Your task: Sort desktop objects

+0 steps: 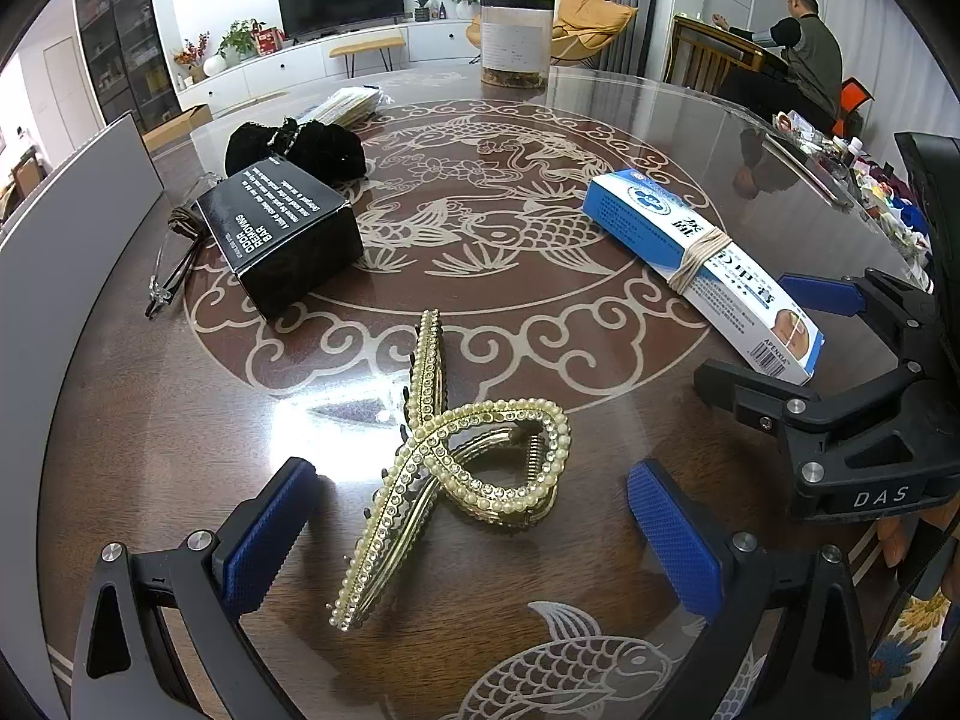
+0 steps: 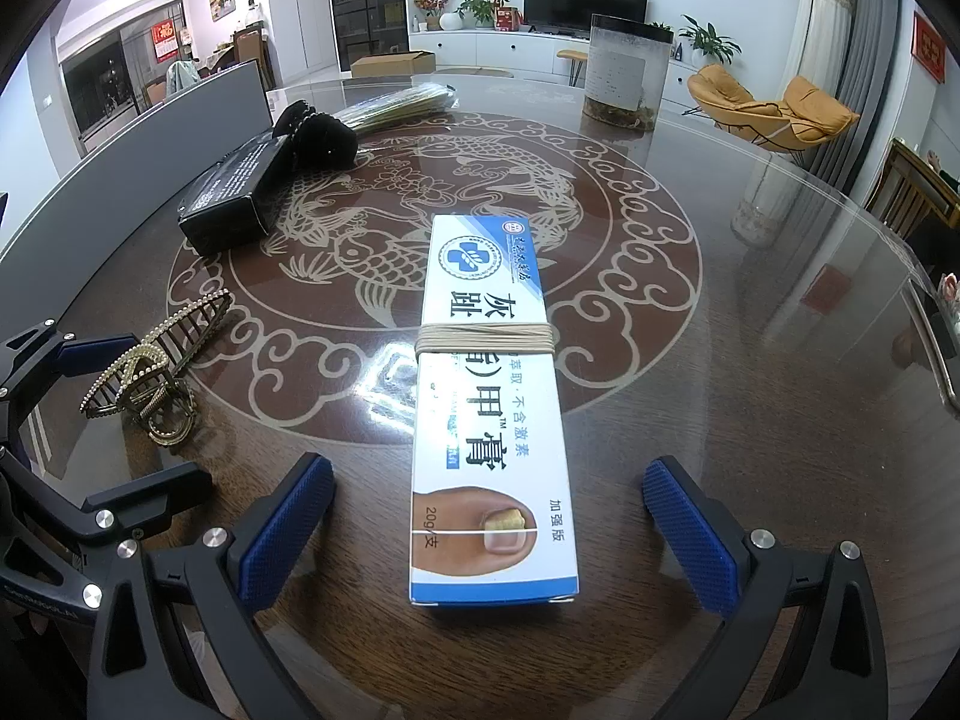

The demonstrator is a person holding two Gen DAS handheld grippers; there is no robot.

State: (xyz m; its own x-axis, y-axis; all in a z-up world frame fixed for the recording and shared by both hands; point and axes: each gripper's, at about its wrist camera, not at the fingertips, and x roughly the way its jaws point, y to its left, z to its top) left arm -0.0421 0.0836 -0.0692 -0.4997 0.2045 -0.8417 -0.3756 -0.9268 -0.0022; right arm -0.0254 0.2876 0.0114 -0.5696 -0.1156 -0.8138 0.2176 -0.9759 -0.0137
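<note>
On the near side of the desk (image 1: 600, 324), I hold my left claw (image 1: 474, 534) spread wide around the pearl hair clip (image 1: 468, 462), pads clear of it. My right claw (image 2: 489, 534), equally apart, straddles the blue ointment box (image 2: 489, 396), likely lined up for a lengthwise grasp. Far left, the black box (image 1: 282, 240) and black pouch (image 1: 312, 144) obstruct nothing.

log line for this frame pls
left gripper: open, straddling hair claw | right gripper: open, straddling ointment box | nothing lifted
</note>
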